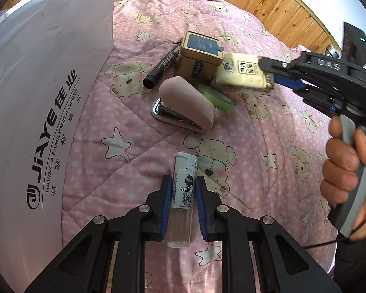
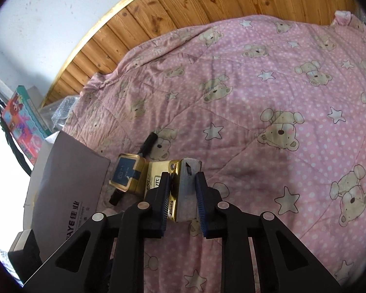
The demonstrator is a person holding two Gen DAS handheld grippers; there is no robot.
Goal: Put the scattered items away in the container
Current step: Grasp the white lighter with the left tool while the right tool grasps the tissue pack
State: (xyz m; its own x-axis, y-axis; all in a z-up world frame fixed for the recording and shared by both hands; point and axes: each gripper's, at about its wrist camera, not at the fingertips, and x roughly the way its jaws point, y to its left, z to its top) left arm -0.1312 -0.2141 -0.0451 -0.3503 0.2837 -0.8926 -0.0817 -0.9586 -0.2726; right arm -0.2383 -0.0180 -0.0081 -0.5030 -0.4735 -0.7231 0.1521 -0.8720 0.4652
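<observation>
Lighter (image 1: 183,190) between left hand-held gripper (image 1: 183,188) fingers

large white paper bag (image 1: 36,97): black print "jiaye", beneath it "having a family and a career". black plastic right gripper (image 1: 268,72): raised letters "das" on its body. other labels not legible.

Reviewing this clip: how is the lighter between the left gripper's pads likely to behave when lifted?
The lighter looks small, rigid plastic, so probably light and stiff. Its smooth sides may slip, though the left gripper has ribbed blue pads. If dropped, the soft quilt should stop it rolling.
</observation>
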